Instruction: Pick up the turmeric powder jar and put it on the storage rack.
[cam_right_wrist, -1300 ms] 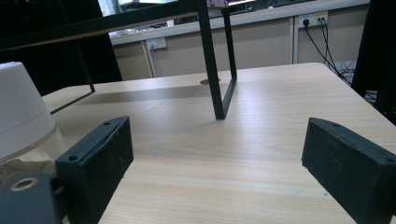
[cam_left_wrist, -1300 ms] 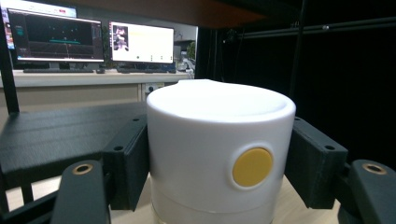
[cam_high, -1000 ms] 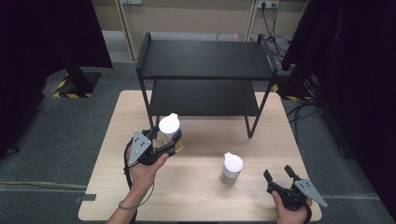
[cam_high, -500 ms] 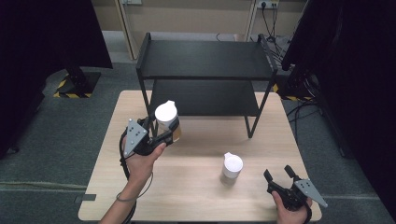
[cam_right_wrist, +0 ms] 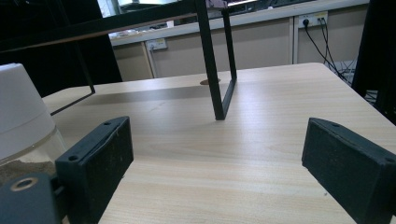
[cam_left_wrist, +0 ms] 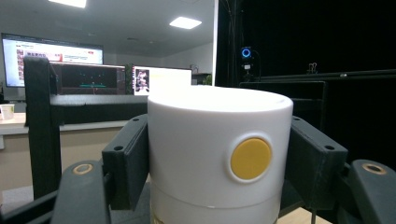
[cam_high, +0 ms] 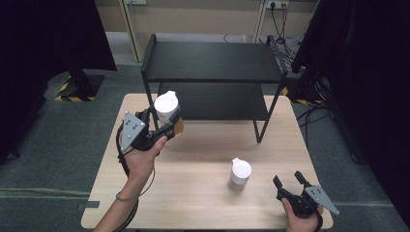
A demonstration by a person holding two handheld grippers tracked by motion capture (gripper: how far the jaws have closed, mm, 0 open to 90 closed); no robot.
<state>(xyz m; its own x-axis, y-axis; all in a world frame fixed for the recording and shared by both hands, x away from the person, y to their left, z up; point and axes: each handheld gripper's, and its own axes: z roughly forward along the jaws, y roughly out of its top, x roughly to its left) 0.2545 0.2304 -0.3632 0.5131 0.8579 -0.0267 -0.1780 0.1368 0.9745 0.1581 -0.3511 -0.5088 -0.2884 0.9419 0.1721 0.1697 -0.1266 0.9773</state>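
A white-capped jar [cam_high: 168, 112] with a brownish lower part is held off the table, gripped by the left gripper [cam_high: 155, 126] just in front of the left front leg of the black two-tier shelf [cam_high: 212, 60]. In the left gripper view the two black jaws press against either side of the jar's white cap [cam_left_wrist: 219, 154], which carries a round yellow dot; they are closed only as far as the cap's width allows. The jar is tilted slightly, its cap towards the shelf, likely because it is being carried up for placing on one of the tiers.

A second white-capped jar [cam_high: 240, 174] stands upright on the wooden table [cam_high: 193, 193], well in front of the shelf and towards its right side. The right gripper [cam_high: 289, 184] rests low just beside this jar, farther from the shelf, with its jaws spread wide and nothing between them, seemingly waiting its turn. In the right gripper view, that jar's cap [cam_right_wrist: 21, 109] sits just outside one jaw.
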